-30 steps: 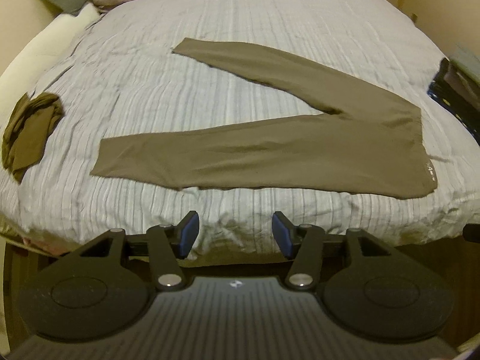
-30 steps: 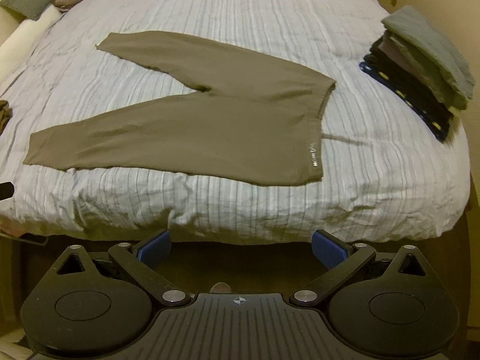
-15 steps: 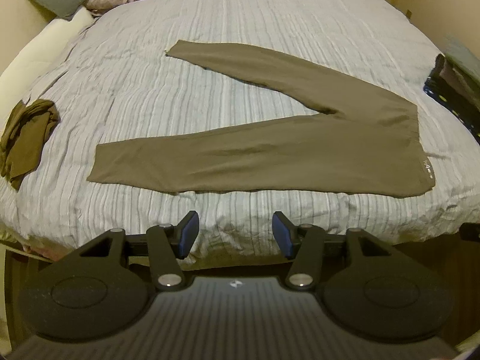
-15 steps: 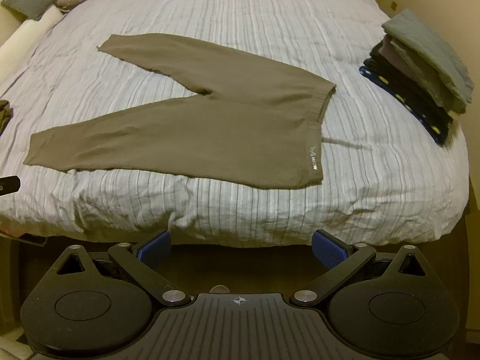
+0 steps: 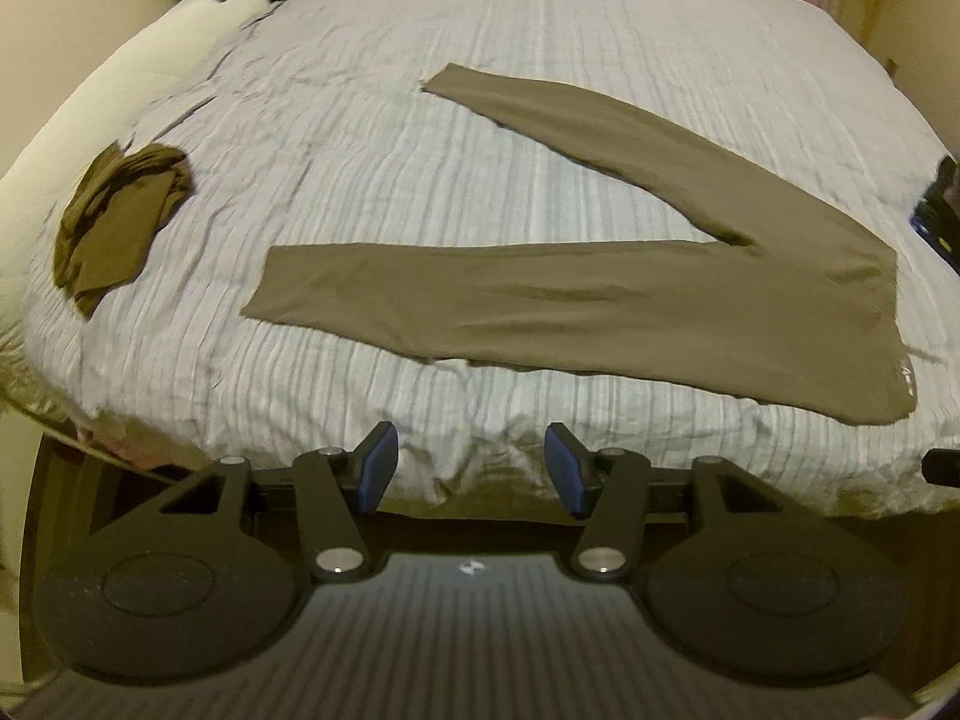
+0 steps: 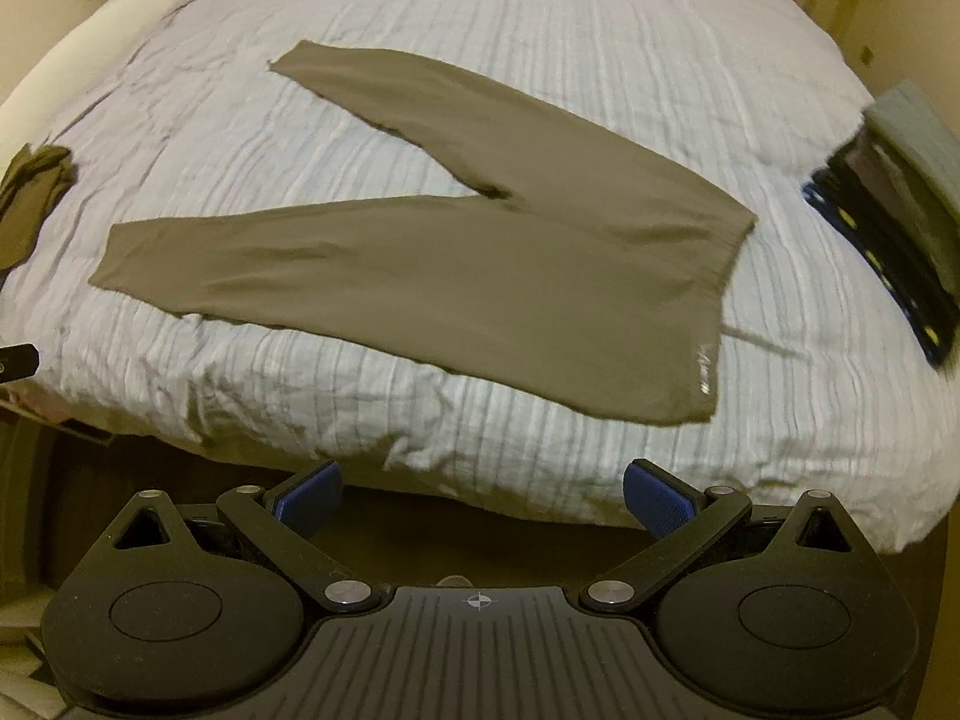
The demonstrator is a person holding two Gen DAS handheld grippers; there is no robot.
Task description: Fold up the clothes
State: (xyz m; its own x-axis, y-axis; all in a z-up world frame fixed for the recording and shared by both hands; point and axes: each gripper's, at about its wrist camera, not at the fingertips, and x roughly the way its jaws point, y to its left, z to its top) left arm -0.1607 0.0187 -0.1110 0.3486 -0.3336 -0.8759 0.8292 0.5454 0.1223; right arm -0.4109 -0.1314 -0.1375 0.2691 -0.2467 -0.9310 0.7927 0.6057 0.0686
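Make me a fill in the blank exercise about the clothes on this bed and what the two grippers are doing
1. The olive trousers lie flat on the striped duvet with their two legs spread in a ____ shape.
2. Neither the left gripper nor the right gripper holds anything; both have their fingers ____.
3. The crumpled olive garment lies beyond the trouser ____, opposite the waistband.
4. The stack of folded clothes sits beside the trousers' ____.

Missing words: V; open; cuffs; waistband

Both wrist views from the bed's (image 5: 420,192) foot, angled down, sharing the trousers (image 6: 480,282).
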